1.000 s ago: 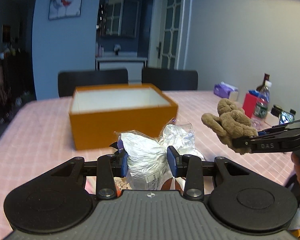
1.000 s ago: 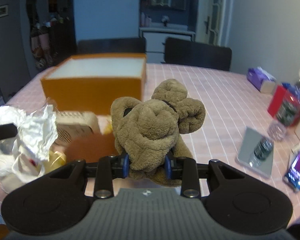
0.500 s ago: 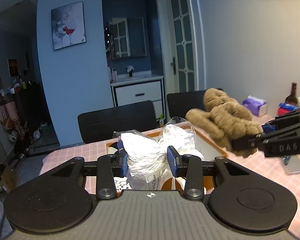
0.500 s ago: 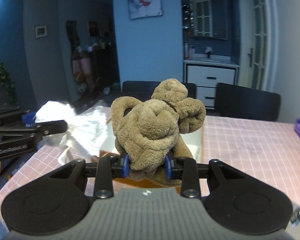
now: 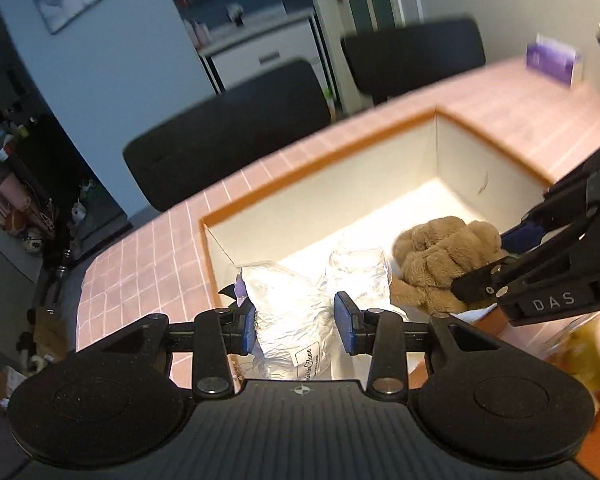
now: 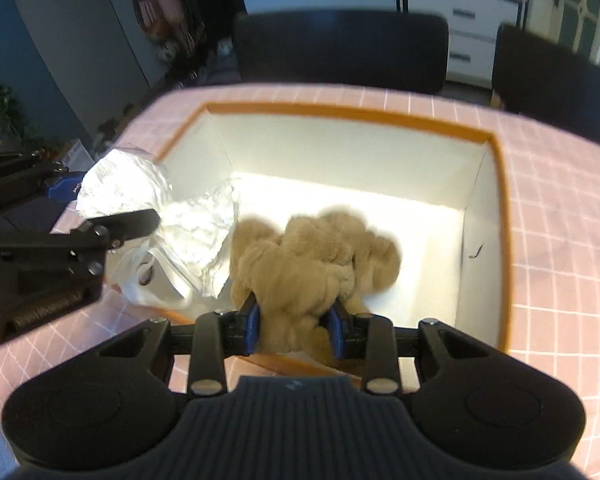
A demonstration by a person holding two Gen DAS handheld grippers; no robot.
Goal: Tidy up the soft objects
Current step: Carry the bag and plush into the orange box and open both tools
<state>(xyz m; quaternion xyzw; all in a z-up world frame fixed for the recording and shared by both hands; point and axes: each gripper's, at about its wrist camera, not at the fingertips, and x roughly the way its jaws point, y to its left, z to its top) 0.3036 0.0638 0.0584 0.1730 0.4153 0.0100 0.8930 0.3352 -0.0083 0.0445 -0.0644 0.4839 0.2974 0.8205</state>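
Left gripper [image 5: 296,326]: clamped on a crinkled white plastic bag [image 5: 290,316], which is held over the near left corner of the orange box [image 5: 320,174].

Right gripper [image 6: 294,330]: clamped on a brown plush toy [image 6: 312,260], which hangs ahead of its fingers above the box's white interior, just right of the bag.

Box: open-topped, on a pink checked tablecloth [image 6: 548,208]; two dark chairs [image 6: 340,50] beyond.

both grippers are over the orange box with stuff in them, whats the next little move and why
Probably lower both a little and then open. The right gripper is shut on the brown plush toy, which hangs over the white floor of the orange box. The left gripper holds the white plastic bag just inside the box's near corner. Neither item seems to rest on the floor yet.
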